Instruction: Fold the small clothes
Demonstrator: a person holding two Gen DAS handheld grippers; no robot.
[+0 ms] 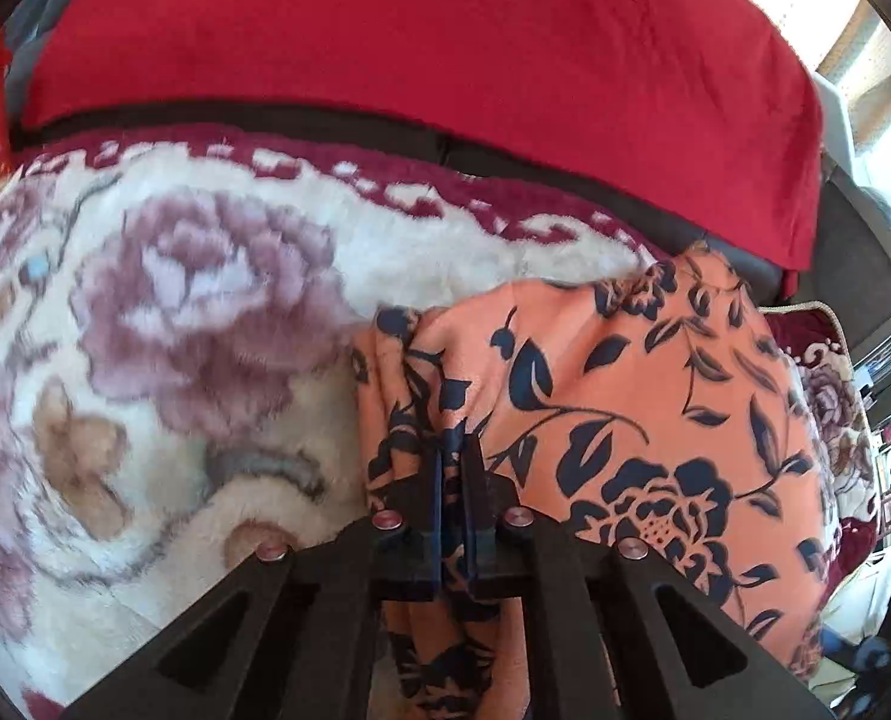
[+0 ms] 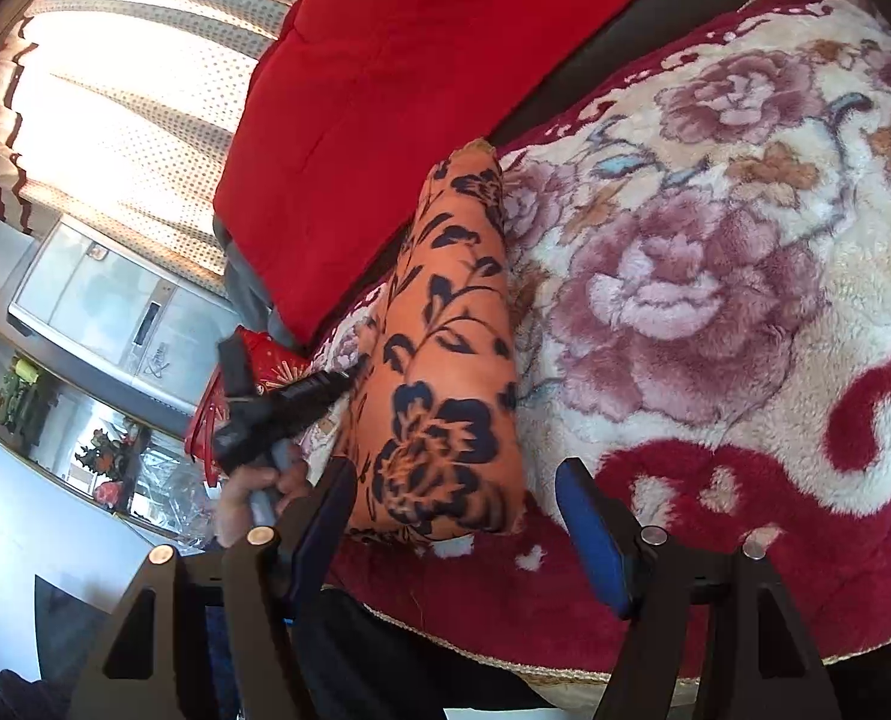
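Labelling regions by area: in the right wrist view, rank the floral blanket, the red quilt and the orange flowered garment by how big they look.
1. Floral blanket, largest.
2. Red quilt.
3. Orange flowered garment, smallest, though it lies nearest the camera.

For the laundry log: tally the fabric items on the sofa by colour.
Orange with dark blue flowers: 1, the garment
Cream with pink roses and dark red border: 1, the plush blanket
Plain red: 1, the cover
Total: 3

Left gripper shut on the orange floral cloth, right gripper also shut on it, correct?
Not quite. The left gripper is shut on the orange floral cloth, but the right gripper is open, pads clear of it, as the right wrist view shows.
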